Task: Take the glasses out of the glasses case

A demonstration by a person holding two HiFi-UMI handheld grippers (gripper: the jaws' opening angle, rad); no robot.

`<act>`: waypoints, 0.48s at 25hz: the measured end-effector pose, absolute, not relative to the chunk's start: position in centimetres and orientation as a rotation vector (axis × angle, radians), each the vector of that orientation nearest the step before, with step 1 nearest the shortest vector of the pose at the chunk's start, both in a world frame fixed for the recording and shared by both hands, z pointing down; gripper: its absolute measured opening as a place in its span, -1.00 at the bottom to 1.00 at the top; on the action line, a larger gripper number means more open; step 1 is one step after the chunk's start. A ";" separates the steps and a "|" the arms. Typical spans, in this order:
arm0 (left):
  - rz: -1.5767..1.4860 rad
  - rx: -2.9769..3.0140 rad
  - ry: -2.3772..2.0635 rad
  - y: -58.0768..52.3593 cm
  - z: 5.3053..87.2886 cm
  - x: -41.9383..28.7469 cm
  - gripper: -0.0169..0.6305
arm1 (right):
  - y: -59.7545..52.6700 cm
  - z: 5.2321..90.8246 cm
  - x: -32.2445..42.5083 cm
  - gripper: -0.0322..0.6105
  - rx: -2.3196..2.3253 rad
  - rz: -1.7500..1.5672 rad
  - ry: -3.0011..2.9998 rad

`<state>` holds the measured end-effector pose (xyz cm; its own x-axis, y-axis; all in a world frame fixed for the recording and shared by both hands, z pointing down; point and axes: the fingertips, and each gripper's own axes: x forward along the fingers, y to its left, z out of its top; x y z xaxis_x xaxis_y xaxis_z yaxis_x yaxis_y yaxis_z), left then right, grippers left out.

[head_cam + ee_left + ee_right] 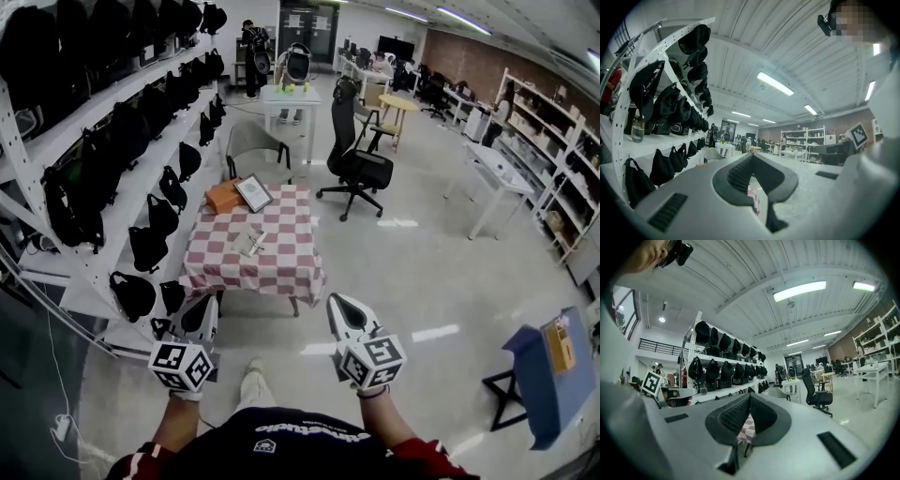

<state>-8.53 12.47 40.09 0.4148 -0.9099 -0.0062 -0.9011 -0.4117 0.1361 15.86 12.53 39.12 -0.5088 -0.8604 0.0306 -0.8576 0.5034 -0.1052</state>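
Both tongs are pinched closed and empty. The left gripper [204, 314] and right gripper [345, 311] point level toward the checkered table [291, 267], still well short of it. A small pale thing at the table's middle, probably the glasses case [253, 244], lies ahead between them. It looks slightly nearer the left, with its long axis seemingly slanted. An orange box [223, 196] and a framed picture [253, 193] sit at the table's far edge. No writing is legible.
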 end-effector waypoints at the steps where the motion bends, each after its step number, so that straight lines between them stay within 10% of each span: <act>1: -0.118 2.552 -1.632 12.0 40.1 -8.5 -0.93 | 12.2 39.1 15.8 -0.91 -1.548 -0.167 2.701; 12: -0.093 2.586 -1.591 6.1 40.2 -9.3 -0.93 | 7.1 38.7 14.5 -0.91 -1.587 -0.171 2.681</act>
